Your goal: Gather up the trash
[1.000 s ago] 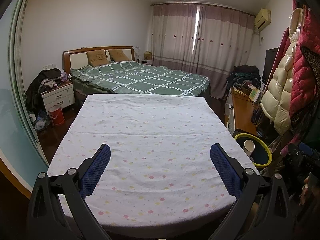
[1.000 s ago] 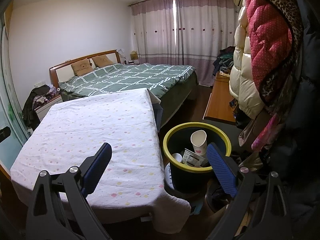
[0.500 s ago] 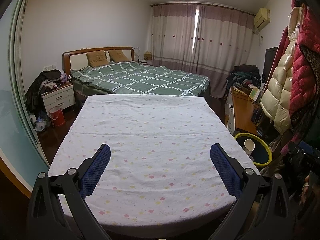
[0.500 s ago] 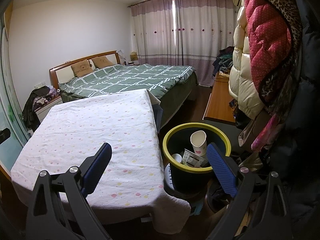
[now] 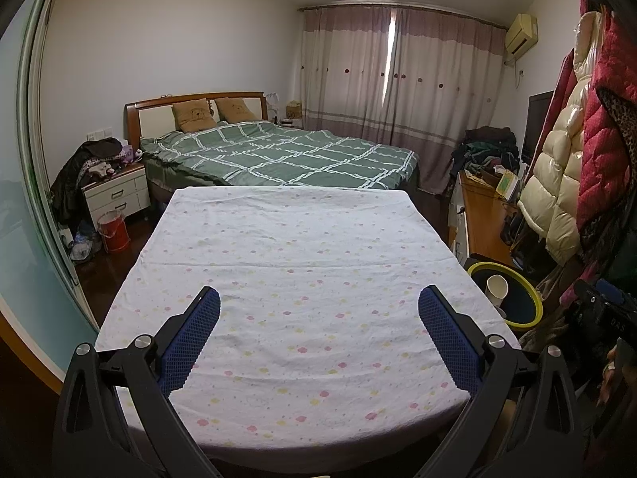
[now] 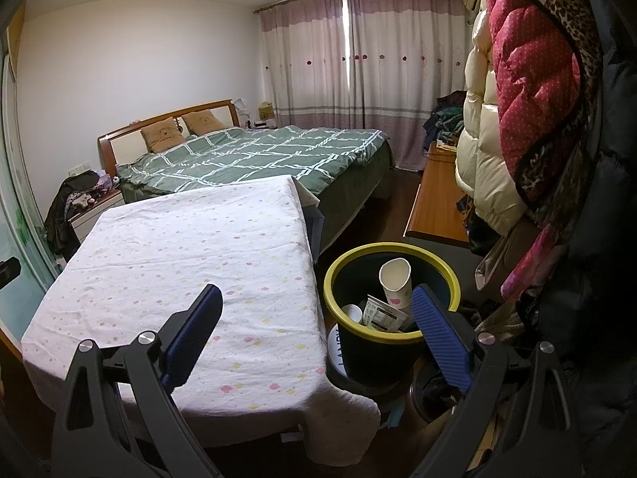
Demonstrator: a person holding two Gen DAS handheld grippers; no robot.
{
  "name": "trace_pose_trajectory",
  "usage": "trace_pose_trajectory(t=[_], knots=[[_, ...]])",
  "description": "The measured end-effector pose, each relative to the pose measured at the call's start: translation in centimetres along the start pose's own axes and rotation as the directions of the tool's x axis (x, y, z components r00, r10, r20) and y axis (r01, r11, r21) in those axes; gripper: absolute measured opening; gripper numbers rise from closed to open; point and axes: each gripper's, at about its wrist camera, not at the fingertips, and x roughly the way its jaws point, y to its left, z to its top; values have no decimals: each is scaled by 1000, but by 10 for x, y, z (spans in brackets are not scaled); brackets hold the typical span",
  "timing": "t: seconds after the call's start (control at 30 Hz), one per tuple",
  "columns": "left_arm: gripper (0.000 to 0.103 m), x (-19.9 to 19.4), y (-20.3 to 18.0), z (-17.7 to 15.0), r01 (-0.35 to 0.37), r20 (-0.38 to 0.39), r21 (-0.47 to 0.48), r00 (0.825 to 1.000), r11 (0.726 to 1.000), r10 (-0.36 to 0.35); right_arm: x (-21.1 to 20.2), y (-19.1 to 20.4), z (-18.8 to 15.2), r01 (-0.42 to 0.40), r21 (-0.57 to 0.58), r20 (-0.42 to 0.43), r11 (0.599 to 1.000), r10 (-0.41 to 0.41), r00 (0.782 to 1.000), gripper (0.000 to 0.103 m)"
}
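Both hand-held grippers — left (image 5: 318, 318) and right (image 6: 316, 314) — hang wide apart, holding nothing. The cup (image 6: 395, 281) and wrappers sit in the bin (image 6: 392, 338) at the surface's (image 6: 191, 255) three o'clock side — likely job done.

home bedroom | bed (image 5: 278, 155), curtains (image 5: 398, 79), hung coats (image 6: 517, 99)

A table draped in a white cloth with small pink and yellow flowers (image 5: 294, 279) stands at the foot of a bed with a green checked quilt (image 5: 286, 155), its top bare. Dark wooden floor (image 6: 398, 195) lies beside it.
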Motion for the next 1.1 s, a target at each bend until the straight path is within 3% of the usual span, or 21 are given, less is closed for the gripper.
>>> trace_pose_trajectory(t=[1.1], knots=[[98,2,-1,-5,2,-9,7,1000,1000,-2,4,1,-4,-7,0,-6,1000,7,1000,91]])
